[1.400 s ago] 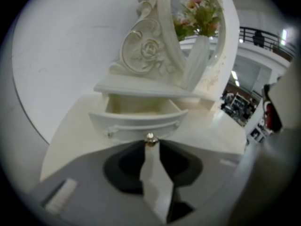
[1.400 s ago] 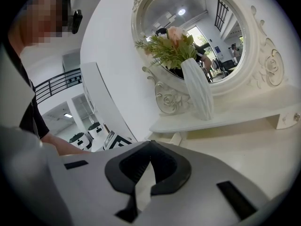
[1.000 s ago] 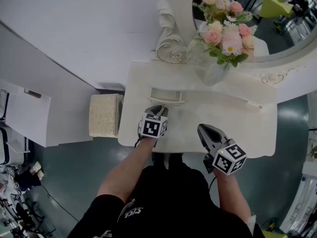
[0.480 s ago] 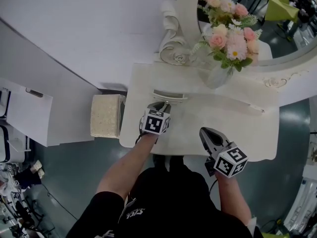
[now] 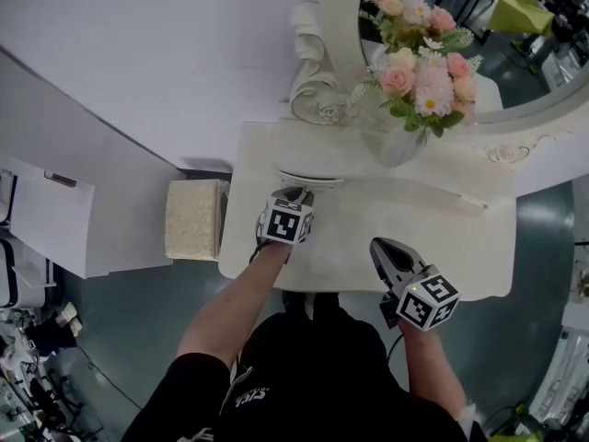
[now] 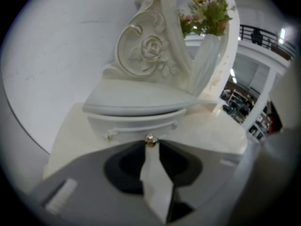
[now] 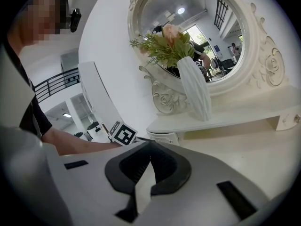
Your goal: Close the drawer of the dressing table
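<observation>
table: white dressing table [image 5: 460,247], seen from above, person stood at its front edge
mirror: round mirror [image 5: 506,72] in a carved white frame, stood at the back of the table
box: woven box [image 5: 193,217] sat on the floor just left of the table
flowers: pink and white flowers [image 5: 419,67] in a white vase [image 5: 391,141], on the raised shelf in front of the mirror
drawer: small drawer [image 6: 136,126] under the left end of that shelf, front sat nearly flush below the shelf lip; couldn't tell if it was fully in
left gripper: left gripper [image 5: 294,194] pointed down and forward at the drawer front, jaws clenched on the knob [image 6: 150,139]
right gripper: right gripper [image 5: 380,244] hung over the front part of the tabletop, well right of the drawer, jaw tips pressed together, nothing held
knob: small gold one at the middle of the drawer front, sat right at the left jaw tips
</observation>
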The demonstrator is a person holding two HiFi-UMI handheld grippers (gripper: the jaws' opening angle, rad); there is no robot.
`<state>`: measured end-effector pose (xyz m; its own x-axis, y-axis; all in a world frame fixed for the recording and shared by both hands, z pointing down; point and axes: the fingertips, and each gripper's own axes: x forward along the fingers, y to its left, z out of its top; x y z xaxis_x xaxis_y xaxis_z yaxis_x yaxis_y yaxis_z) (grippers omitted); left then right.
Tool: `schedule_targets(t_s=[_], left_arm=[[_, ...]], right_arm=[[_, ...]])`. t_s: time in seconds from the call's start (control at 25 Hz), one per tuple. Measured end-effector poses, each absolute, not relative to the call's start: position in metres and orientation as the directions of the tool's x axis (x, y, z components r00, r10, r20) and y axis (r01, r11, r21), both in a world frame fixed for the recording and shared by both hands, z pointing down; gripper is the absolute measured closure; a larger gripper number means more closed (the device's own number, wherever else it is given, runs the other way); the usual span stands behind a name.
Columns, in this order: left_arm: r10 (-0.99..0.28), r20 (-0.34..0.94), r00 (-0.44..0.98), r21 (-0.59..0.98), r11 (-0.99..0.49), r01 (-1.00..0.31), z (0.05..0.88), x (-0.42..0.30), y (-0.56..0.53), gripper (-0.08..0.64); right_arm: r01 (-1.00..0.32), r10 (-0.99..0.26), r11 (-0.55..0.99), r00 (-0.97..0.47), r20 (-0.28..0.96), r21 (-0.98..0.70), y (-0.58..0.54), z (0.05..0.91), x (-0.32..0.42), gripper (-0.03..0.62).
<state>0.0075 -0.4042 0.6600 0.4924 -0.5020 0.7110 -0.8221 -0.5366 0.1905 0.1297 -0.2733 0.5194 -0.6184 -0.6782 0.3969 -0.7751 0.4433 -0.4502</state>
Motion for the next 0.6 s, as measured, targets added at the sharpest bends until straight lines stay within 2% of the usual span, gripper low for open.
schedule_targets(t_s=[0.6], left_arm=[[-0.501,0.71,0.494,0.185,-0.545,-0.818,0.662,0.014,-0.419,0.463]], right_arm=[[-0.779,-0.68,0.434,-0.613,0.403,-0.452,-0.284,0.522,0.134,0.597]])
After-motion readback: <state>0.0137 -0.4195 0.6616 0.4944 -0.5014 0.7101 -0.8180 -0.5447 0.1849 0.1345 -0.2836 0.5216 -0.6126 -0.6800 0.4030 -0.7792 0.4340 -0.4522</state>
